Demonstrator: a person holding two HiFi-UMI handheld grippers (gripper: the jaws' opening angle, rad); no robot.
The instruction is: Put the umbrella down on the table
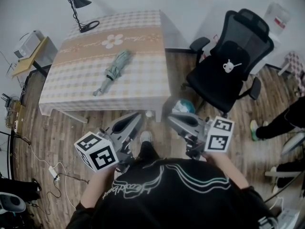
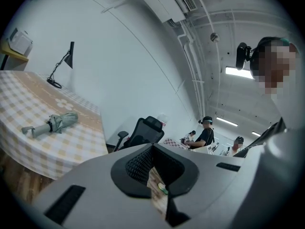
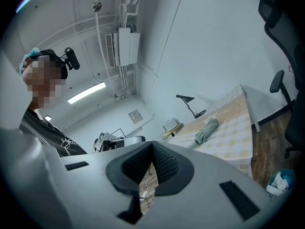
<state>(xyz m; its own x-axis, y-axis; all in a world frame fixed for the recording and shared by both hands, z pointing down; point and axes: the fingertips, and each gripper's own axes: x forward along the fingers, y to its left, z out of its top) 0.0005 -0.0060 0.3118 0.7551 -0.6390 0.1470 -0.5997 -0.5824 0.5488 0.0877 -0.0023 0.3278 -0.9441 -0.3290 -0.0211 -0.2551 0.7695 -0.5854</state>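
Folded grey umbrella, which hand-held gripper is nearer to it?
Left. The left hand-held gripper is short of the checked table, facing the folded grey umbrella; the right hand-held gripper is further right.

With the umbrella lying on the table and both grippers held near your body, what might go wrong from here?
1. The power strip on the floor at the person's left could trip a backward step.
2. The tablecloth hangs over the edge; catching it might drag the umbrella off.
3. The office chair stands close on the right, so the right gripper could knock it.
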